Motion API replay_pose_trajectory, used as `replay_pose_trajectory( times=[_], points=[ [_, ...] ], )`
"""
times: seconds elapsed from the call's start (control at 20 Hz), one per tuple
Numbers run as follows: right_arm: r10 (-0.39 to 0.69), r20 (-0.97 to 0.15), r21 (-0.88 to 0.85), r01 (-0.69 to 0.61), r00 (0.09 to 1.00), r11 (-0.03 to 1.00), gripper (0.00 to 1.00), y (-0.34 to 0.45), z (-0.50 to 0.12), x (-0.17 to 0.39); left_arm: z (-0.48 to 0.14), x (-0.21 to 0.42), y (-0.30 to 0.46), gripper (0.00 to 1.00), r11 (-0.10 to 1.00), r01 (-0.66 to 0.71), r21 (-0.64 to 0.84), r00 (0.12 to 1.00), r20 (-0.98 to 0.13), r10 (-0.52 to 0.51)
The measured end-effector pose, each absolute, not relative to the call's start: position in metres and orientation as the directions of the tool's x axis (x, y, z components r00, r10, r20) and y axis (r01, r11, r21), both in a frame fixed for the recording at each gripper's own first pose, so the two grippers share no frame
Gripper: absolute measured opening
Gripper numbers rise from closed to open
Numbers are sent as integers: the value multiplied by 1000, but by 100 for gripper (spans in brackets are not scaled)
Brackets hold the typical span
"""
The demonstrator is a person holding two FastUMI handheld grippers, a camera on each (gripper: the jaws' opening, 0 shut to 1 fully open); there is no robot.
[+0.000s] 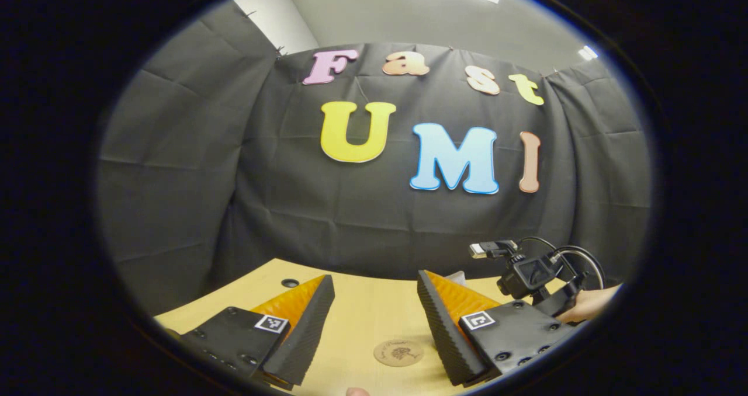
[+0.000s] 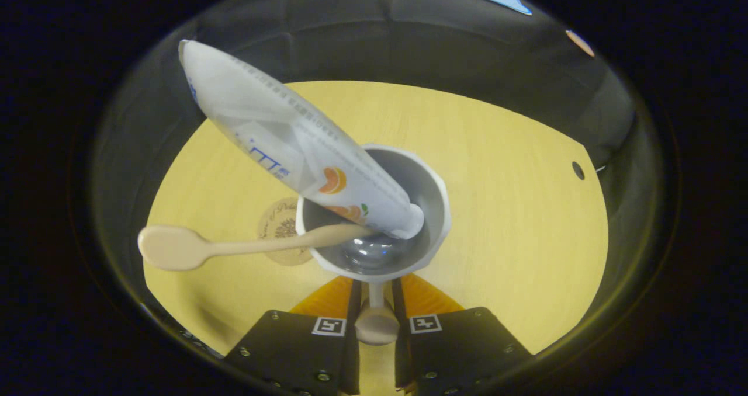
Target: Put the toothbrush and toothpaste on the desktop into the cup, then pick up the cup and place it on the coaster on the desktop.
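Leaning out over the rim, the toothpaste stands cap-down in the cup, its long axis running from the cup's bottom up and away toward the far left, the crimped flat end highest. A toothbrush lies across the same cup with one end inside under the tube, its long axis nearly level in the right gripper view and its broad rounded end sticking out past the left rim. The cup sits in the middle of the wooden desktop, seen from above. The right gripper has its 2 fingers drawn narrow on the cup's handle, 1 on each side. A round coaster lies on the desktop just left of the cup, partly hidden behind the cup's wall and the toothbrush.

In the left gripper view, the left gripper hangs above the desktop with its fingers spread wide and nothing between them; the coaster lies on the wood below the gap. Off to its right, a hand holds the other gripper's camera rig.
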State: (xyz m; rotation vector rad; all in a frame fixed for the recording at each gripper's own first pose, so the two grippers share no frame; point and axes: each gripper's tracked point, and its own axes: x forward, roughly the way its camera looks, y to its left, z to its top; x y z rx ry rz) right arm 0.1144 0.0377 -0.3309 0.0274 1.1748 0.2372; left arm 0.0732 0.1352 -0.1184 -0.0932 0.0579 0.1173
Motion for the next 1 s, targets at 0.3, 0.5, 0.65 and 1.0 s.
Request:
replay_pose_trajectory(
  times=[0.3, 0.5, 0.65, 1.0],
  points=[
    [242, -910, 164, -244, 336, 956, 24, 39, -335, 115, -111, 53, 166, 92, 985, -159, -72, 986, -60, 155],
    [242, -916, 154, -277, 319, 948, 24, 35, -333, 117, -111, 46, 179, 92, 981, -179, -76, 982, -65, 174],
    [239, -923, 152, -284, 302, 947, 24, 34, -331, 115, -110, 43, 183, 92, 982, -179, -69, 983, -61, 174],
    [221, -926, 125, -302, 307, 945, 27, 31, -329, 120, -108, 45, 184, 92, 984, -166, -65, 985, -57, 163]
  ],
)
